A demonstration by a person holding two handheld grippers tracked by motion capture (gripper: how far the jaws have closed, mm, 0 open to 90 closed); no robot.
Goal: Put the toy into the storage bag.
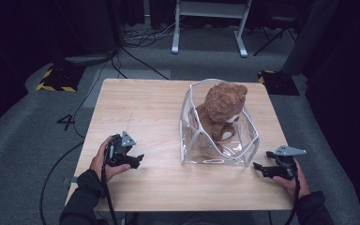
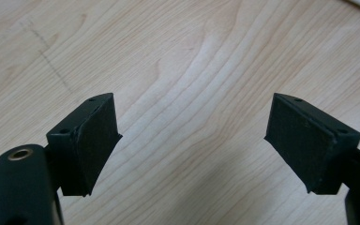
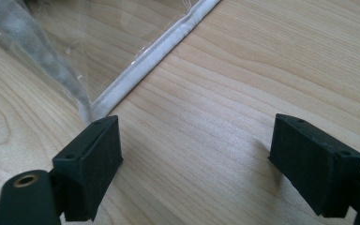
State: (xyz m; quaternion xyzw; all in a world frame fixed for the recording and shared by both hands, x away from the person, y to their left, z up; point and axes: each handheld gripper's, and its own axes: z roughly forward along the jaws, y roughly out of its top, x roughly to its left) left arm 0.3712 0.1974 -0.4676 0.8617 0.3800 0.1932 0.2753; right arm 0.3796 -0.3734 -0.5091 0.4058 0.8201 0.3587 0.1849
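A brown teddy bear (image 1: 221,110) sits upright inside a clear plastic bag (image 1: 201,149) with white edging, on the right half of the wooden table (image 1: 150,112). My left gripper (image 1: 138,160) rests near the table's front left, held by a hand, well left of the bag; its jaws stand wide open over bare wood (image 2: 192,126). My right gripper (image 1: 258,166) lies at the front right, just right of the bag's near corner, jaws open and empty (image 3: 194,159). The bag's white seam (image 3: 145,65) runs just ahead of its left jaw.
The table stands on grey carpet (image 1: 28,122) with black cables (image 1: 122,56) trailing across it. A white desk frame (image 1: 206,23) stands behind the table, and yellow-black striped bases (image 1: 56,79) sit at the back left and back right.
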